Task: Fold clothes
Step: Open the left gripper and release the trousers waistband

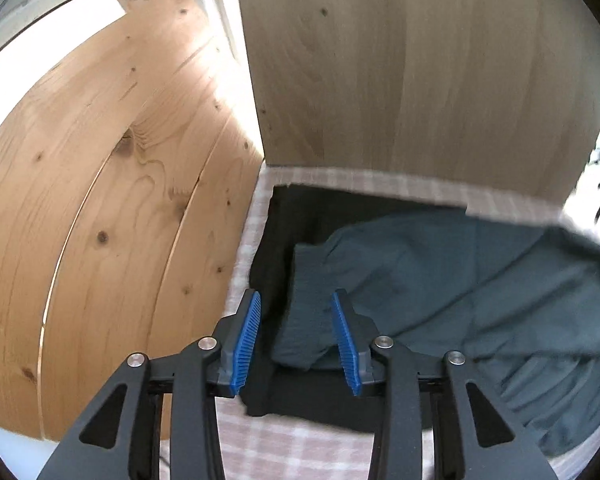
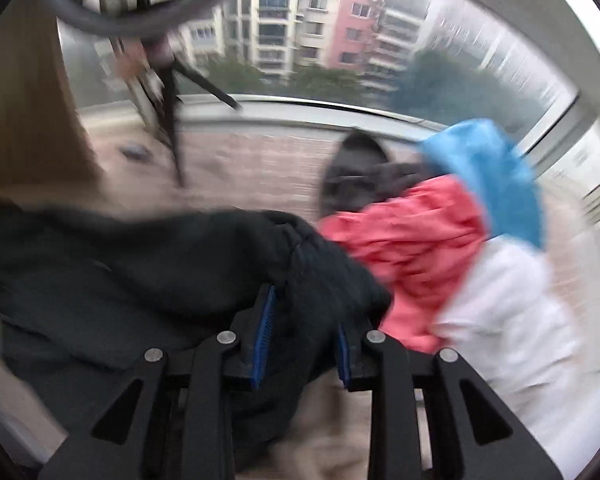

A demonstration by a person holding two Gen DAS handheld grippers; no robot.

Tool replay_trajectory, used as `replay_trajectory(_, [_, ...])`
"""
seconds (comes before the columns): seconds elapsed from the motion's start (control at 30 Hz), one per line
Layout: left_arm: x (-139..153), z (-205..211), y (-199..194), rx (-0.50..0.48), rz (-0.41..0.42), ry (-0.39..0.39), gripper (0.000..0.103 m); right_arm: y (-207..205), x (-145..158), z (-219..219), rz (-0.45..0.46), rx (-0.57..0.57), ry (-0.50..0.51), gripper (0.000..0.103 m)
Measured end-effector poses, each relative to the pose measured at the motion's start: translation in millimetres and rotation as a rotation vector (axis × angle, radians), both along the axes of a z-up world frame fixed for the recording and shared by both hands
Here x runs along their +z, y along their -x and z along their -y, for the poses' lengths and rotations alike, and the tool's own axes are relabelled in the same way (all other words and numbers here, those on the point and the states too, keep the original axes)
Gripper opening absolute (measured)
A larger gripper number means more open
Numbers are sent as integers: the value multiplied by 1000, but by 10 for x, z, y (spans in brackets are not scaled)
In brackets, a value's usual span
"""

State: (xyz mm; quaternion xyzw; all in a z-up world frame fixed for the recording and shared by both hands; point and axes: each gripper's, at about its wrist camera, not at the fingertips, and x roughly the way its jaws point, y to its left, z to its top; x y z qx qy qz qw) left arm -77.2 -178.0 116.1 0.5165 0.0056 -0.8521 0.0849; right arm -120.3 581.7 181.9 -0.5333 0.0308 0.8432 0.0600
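Note:
In the left wrist view a dark teal garment (image 1: 440, 276) lies crumpled on a flat black garment (image 1: 300, 216), both on a pink checked cloth (image 1: 292, 448). My left gripper (image 1: 297, 298) points down at them and is open. A ribbed teal cuff sits between its blue pads (image 1: 248, 336), with a gap on the left side. In the blurred right wrist view the same dark garment (image 2: 140, 272) bulges up between the fingers of my right gripper (image 2: 306, 314). That gripper stands open, with the left pad's face bare.
A pine panel (image 1: 100, 200) stands left of the cloth and a pale wooden board (image 1: 420, 80) behind it. To the right lies a pile of red (image 2: 412, 248), blue (image 2: 488, 172), white (image 2: 508, 312) and black (image 2: 352, 172) clothes. Black stand legs (image 2: 172, 128) rise before a window (image 2: 340, 20).

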Motion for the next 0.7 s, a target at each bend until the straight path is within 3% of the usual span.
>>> replay_trajectory(0.07, [90, -59, -97, -21, -30, -25, 35, -83, 78, -32, -30, 8, 37, 28])
replay_trajectory(0.17, [212, -262, -341, -87, -63, -26, 35, -294, 200, 21, -49, 93, -52, 42])
replay_trajectory(0.23, [231, -365, -499, -113, -71, -63, 35, -479, 235, -80, -61, 61, -37, 44])
replay_trajectory(0.4, [-22, -624, -860, -164, -17, -156, 35, -974, 265, -169, -105, 15, 30, 44])
replay_trajectory(0.47, [-177, -731, -1010, -179, 21, -188, 35, -1244, 59, 39, -104, 44, 138, 48])
replay_trajectory(0.7, [-576, -835, -1312, -162, 107, -259, 35, -1389, -951, 514, 22, -12, 149, 48])
